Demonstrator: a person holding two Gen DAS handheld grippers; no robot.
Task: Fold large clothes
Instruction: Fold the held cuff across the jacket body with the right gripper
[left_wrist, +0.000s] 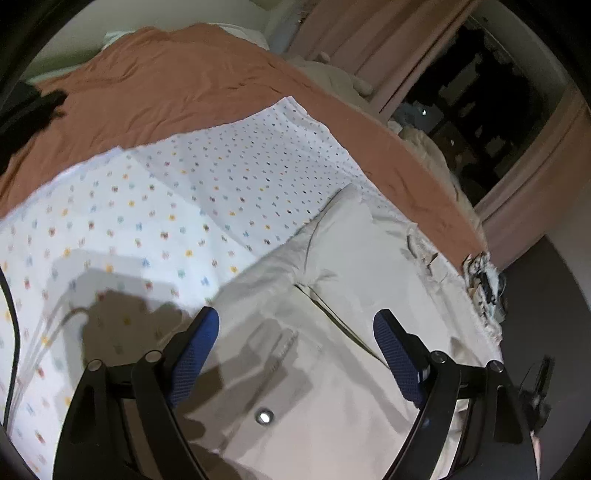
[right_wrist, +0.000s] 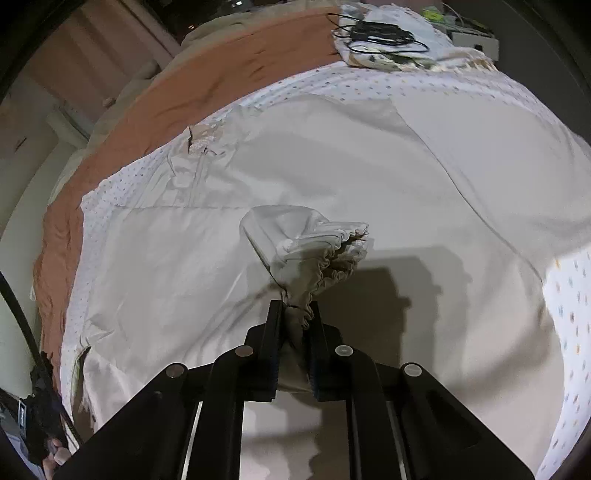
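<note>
A large cream garment (right_wrist: 369, 166) lies spread flat over a white dotted sheet (left_wrist: 147, 214) on a bed. My right gripper (right_wrist: 295, 308) is shut on a gathered, ruffled cuff (right_wrist: 325, 254) of the garment, which bunches up beyond the fingertips and is lifted off the spread fabric. In the left wrist view the same garment (left_wrist: 332, 369) shows seams and a metal snap button (left_wrist: 264, 416). My left gripper (left_wrist: 297, 317) hangs open above it, its blue pads (left_wrist: 195, 354) wide apart with nothing held between them.
An orange blanket (left_wrist: 166, 85) covers the bed beyond the sheet. Black cables and a device (right_wrist: 380, 33) lie on a cloth at the far corner. Pink curtains (left_wrist: 362, 40) and a dark window stand behind. A black cable (right_wrist: 18, 306) runs down the left edge.
</note>
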